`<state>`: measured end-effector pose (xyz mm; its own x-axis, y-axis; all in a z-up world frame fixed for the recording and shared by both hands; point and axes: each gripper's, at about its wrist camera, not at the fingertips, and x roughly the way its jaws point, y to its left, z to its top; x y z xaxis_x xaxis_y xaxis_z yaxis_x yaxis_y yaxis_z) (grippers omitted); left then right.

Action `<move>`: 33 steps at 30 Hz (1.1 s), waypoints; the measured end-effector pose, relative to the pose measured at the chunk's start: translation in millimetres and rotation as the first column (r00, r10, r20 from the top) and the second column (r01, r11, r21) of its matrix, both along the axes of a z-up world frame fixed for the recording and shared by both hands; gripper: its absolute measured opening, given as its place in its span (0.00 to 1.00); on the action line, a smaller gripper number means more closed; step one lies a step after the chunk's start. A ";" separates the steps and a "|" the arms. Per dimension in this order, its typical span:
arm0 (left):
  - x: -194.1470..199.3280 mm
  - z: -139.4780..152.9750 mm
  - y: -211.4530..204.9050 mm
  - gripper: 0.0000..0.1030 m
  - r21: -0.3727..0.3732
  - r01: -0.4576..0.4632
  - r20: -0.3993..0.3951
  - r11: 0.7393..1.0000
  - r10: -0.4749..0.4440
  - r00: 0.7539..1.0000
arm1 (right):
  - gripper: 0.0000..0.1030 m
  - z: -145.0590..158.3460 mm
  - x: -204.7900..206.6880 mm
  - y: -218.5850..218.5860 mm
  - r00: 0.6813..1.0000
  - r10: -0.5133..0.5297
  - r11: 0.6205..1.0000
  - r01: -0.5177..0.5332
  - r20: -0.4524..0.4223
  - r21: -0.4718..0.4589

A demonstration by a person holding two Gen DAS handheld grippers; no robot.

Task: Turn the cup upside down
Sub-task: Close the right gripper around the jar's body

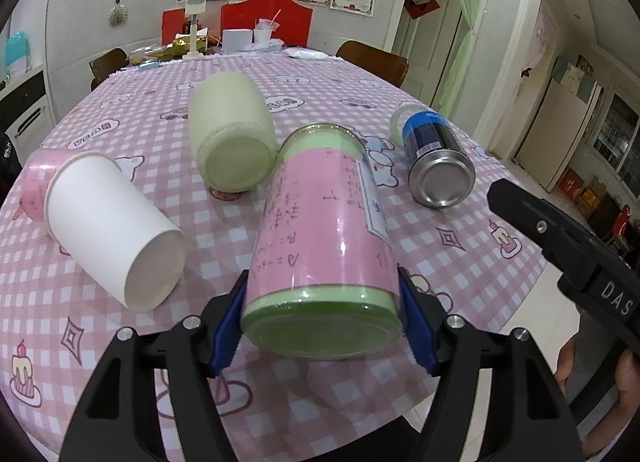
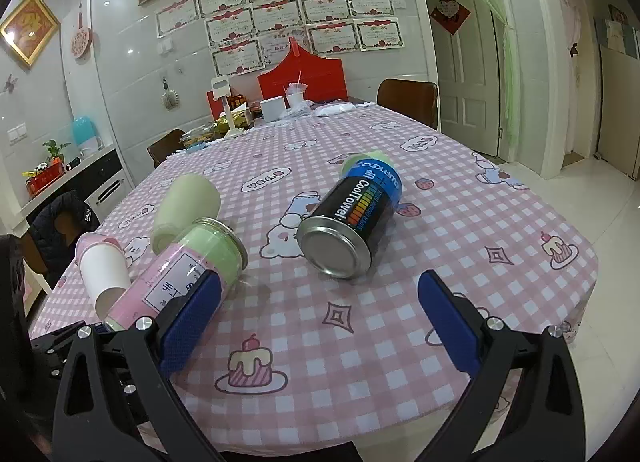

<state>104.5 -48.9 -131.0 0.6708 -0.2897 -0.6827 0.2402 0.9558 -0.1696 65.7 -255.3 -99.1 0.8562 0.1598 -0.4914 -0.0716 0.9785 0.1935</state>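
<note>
A: Desk [image 2: 360, 342] first: pink check cloth, five containers lying on their sides. Where is the task cup?

B: The green-and-pink jar-like cup [image 1: 320, 246] lies tilted, base toward the left gripper [image 1: 322, 322]. Its jaws are closed on the cup's lower body, blue pads on both sides. I judge the low grip leaves room to swing the mouth downward.

A: Right gripper [image 2: 320, 326]?

B: Jaws spread wide, holding nothing, just beside the held cup and facing the black-and-blue can [image 2: 348, 218]. Probably waiting.

A: Obstructions, largest down?

B: Pale green bottle [image 1: 230, 134] near the cup's mouth end; white paper cup [image 1: 116, 230] to the left, pink cup [image 1: 38, 182] behind it. The bottle crowds the flip most.
</note>
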 end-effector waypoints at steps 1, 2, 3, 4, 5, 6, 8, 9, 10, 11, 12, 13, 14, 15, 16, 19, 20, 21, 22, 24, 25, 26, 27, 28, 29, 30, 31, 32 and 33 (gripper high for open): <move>0.2 -0.3 0.2 0.66 -0.007 0.000 -0.004 1.000 0.000 1.000 | 0.92 -0.1 1.3 -0.1 1.000 0.008 1.000 -0.008 -0.006 0.010; 2.0 0.2 1.1 0.66 -0.015 0.002 -0.012 1.000 -0.002 1.000 | 0.92 -0.7 2.9 -0.4 1.000 0.020 0.999 -0.020 -0.015 0.029; 2.4 0.3 1.3 0.66 -0.022 0.006 -0.016 1.000 -0.007 1.000 | 0.92 -1.9 5.2 -0.2 0.999 0.035 0.998 -0.033 -0.030 0.052; 2.3 0.2 1.7 0.66 -0.030 0.012 -0.017 0.999 -0.012 1.000 | 0.92 -2.5 6.5 -0.3 0.998 0.044 0.997 -0.042 -0.042 0.068; 1.3 1.0 2.2 0.67 -0.041 0.019 -0.015 0.999 -0.020 1.000 | 0.92 -3.2 8.6 -0.5 0.997 0.054 0.995 -0.049 -0.055 0.088; 0.9 1.4 2.6 0.67 -0.044 0.024 -0.013 0.999 -0.025 1.000 | 0.92 -3.3 9.9 -0.5 0.996 0.060 0.993 -0.053 -0.063 0.102; -1.9 5.0 3.3 0.69 -0.058 0.046 -0.007 0.997 -0.046 0.999 | 0.92 -3.4 14.1 -0.4 0.992 0.088 0.986 -0.075 -0.085 0.150; -2.8 6.3 4.7 0.69 -0.065 0.050 -0.005 0.997 -0.050 0.999 | 0.92 -3.9 14.5 0.6 0.991 0.100 0.982 -0.084 -0.091 0.171; -5.1 9.1 6.3 0.70 -0.077 0.057 -0.001 0.995 -0.057 0.998 | 0.92 -5.6 16.9 0.7 0.987 0.124 0.973 -0.100 -0.105 0.209; -6.8 10.6 8.0 0.70 -0.084 0.062 0.002 0.994 -0.062 0.998 | 0.92 -8.5 20.1 1.2 0.982 0.146 0.963 -0.112 -0.124 0.245; -9.9 12.6 10.0 0.70 -0.093 0.067 0.007 0.993 -0.066 0.998 | 0.92 -10.2 21.9 1.9 0.978 0.153 0.958 -0.113 -0.138 0.264; -12.4 15.5 12.7 0.70 -0.100 0.071 0.014 0.992 -0.070 0.997 | 0.92 -12.6 24.2 2.6 0.975 0.159 0.952 -0.109 -0.157 0.286; -15.6 19.8 15.9 0.70 -0.108 0.074 0.030 0.991 -0.071 0.997 | 0.92 -14.0 25.6 3.7 0.973 0.160 0.949 -0.105 -0.166 0.298; -18.2 24.1 19.2 0.70 -0.113 0.072 0.045 0.991 -0.067 0.997 | 0.92 -13.4 26.1 4.2 0.973 0.159 0.948 -0.101 -0.170 0.303; -19.7 27.4 22.5 0.70 -0.114 0.067 0.056 0.991 -0.061 0.997 | 0.92 -12.6 26.7 6.1 0.972 0.157 0.947 -0.097 -0.176 0.307; -19.6 39.4 36.8 0.71 -0.092 0.003 0.095 0.996 0.005 0.995 | 0.92 -6.9 29.7 13.3 0.972 0.156 0.949 -0.097 -0.179 0.300; -16.5 42.6 42.9 0.71 -0.070 -0.047 0.103 0.996 0.054 0.993 | 0.92 -6.0 32.1 15.1 0.970 0.159 0.948 -0.098 -0.183 0.303; -13.6 43.9 47.7 0.71 -0.056 -0.074 0.107 0.996 0.079 0.991 | 0.92 -5.5 34.2 18.5 0.969 0.163 0.947 -0.099 -0.188 0.307; -9.6 44.8 52.2 0.71 -0.044 -0.103 0.108 0.994 0.107 0.988 | 0.92 -4.1 38.8 22.5 0.965 0.173 0.943 -0.105 -0.196 0.314; -2.7 46.7 58.6 0.71 -0.037 -0.142 0.097 0.989 0.145 0.985 | 0.92 -3.4 46.9 30.7 0.958 0.185 0.942 -0.110 -0.218 0.316; 2.7 47.2 62.7 0.71 -0.046 -0.156 0.092 0.987 0.160 0.983 | 0.92 -4.7 53.4 31.8 0.955 0.188 0.942 -0.109 -0.230 0.317; 7.1 47.2 67.8 0.71 -0.050 -0.167 0.085 0.985 0.171 0.982 | 0.92 -6.4 58.4 33.7 0.950 0.197 0.938 -0.110 -0.244 0.328; 11.7 47.0 70.8 0.71 -0.048 -0.189 0.077 0.981 0.193 0.978 | 0.92 -9.1 64.5 37.2 0.940 0.203 0.935 -0.102 -0.274 0.340; 15.5 47.2 74.4 0.71 -0.049 -0.205 0.072 0.977 0.208 0.975 | 0.92 -11.6 68.1 38.6 0.934 0.207 0.931 -0.097 -0.292 0.352; 19.8 47.2 77.4 0.71 -0.056 -0.219 0.067 0.974 0.222 0.973 | 0.92 -13.9 70.7 40.4 0.928 0.215 0.926 -0.095 -0.304 0.366; 21.1 47.1 79.5 0.71 -0.063 -0.218 0.069 0.974 0.222 0.973 | 0.92 -15.7 75.6 42.6 0.922 0.220 0.922 -0.090 -0.319 0.375; 23.1 47.7 81.1 0.71 -0.068 -0.218 0.068 0.974 0.223 0.973 | 0.92 -16.2 77.3 43.8 0.921 0.217 0.924 -0.086 -0.324 0.373; 25.3 48.1 82.2 0.71 -0.066 -0.221 0.070 0.973 0.226 0.972 | 0.92 -16.2 80.5 45.4 0.920 0.215 0.924 -0.084 -0.327 0.372; 26.2 49.0 82.1 0.71 -0.060 -0.225 0.073 0.972 0.229 0.971 | 0.92 -17.0 82.8 45.7 0.919 0.217 0.924 -0.084 -0.330 0.373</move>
<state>130.6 33.2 -82.0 0.7743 -0.1566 -0.6132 0.0321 0.9774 -0.2091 148.6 -209.7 -116.0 0.5837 0.4881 -0.6489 -0.0737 0.8277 0.5563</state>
